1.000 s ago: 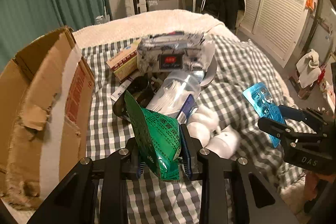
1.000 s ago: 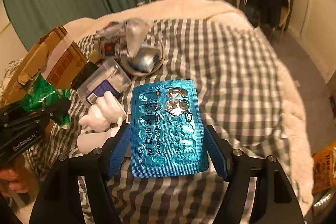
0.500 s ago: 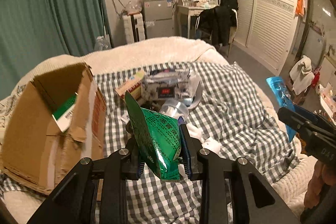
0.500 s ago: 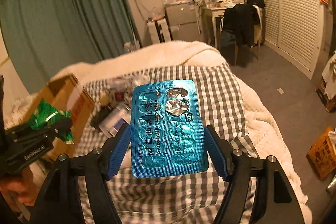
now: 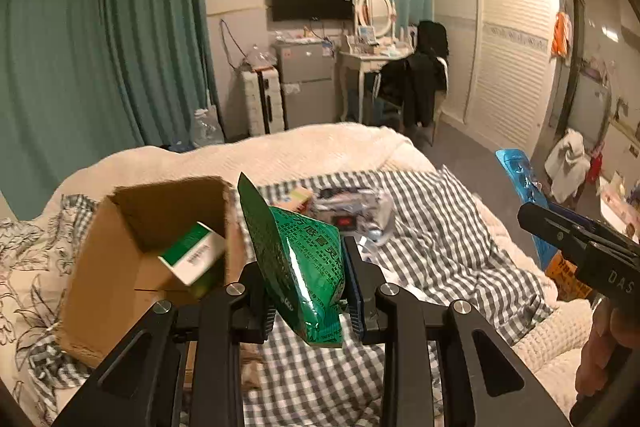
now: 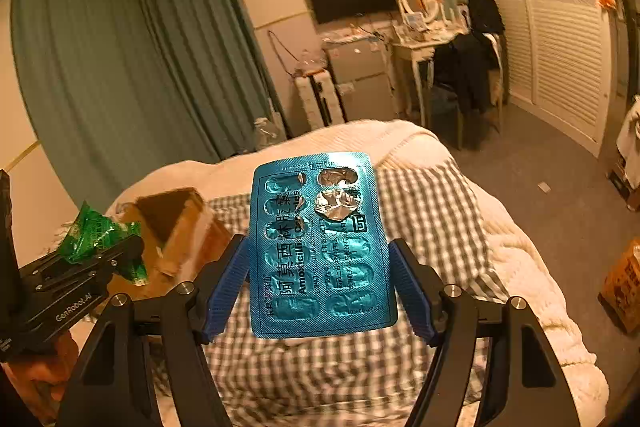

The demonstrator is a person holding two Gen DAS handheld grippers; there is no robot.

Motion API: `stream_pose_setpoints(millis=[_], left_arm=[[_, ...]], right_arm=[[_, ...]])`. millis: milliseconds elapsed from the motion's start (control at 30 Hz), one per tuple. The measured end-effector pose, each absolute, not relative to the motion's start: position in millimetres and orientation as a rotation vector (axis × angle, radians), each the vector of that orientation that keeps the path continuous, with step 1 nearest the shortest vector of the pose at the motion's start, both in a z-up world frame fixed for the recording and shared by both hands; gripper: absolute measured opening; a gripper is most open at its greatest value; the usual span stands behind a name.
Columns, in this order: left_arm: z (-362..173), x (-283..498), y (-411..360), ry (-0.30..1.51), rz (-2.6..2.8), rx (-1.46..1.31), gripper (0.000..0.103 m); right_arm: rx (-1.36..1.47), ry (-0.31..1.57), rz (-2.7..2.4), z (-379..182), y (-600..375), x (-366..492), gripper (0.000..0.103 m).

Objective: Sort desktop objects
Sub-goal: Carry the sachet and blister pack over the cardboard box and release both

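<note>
My left gripper point(image 5: 308, 287) is shut on a green foil packet point(image 5: 300, 259) and holds it high above the bed, just right of an open cardboard box point(image 5: 132, 267) with a green-and-white medicine carton point(image 5: 192, 255) inside. My right gripper point(image 6: 320, 279) is shut on a blue blister pack of capsules point(image 6: 320, 247), also raised above the bed. The right gripper with the blister pack point(image 5: 520, 179) shows at the right of the left wrist view. The left gripper with the packet point(image 6: 100, 239) shows at the left of the right wrist view, in front of the box point(image 6: 176, 227).
A pile of loose items point(image 5: 352, 215) lies on the checked blanket point(image 5: 440, 251) behind the packet. A white knitted blanket point(image 5: 280, 155) covers the far end of the bed. An orange box point(image 6: 624, 287) stands on the floor at the right.
Both grippers have risen well above the bed with their loads. The pile of items now looks far and small. The open box has come into fuller view with the carton inside.
</note>
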State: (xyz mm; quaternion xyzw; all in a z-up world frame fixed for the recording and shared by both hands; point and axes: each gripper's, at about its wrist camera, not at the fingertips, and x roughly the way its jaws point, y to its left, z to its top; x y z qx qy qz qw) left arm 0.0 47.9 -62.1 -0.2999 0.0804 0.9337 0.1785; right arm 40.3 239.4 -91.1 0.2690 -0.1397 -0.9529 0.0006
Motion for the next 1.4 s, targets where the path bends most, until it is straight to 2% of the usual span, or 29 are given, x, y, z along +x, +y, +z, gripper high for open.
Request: stream_pose_setpoints(millis=[167, 300, 633, 1000, 1400], left_arm=[[-42.5, 0.4, 19.4, 0.178, 2.679, -0.812, 0.029], [-30.3, 3.5, 3.0, 0.229, 2.690, -0.791, 0.029], [-4.9, -0.7, -62.4, 0.160, 2.800, -0.762, 0.029], [-28.1, -29.0, -126.0, 0.096, 2.878, -0.844, 0.029], [-68.5, -68.4, -144.2, 0.122, 2.881, -0.944, 0.029]], right_arm=[[0.779, -0.361, -2.973, -60.2, 197.3, 33.3, 0.070], [0.737, -0.325, -2.953, -39.8, 166.4, 24.9, 0.070], [0.678, -0.277, -2.868, -23.4, 99.7, 6.3, 0.070], [0.736, -0.243, -2.766, -44.7, 35.7, -21.7, 0.070], [0.833, -0.203, -2.675, -84.3, -6.6, -68.4, 0.070]])
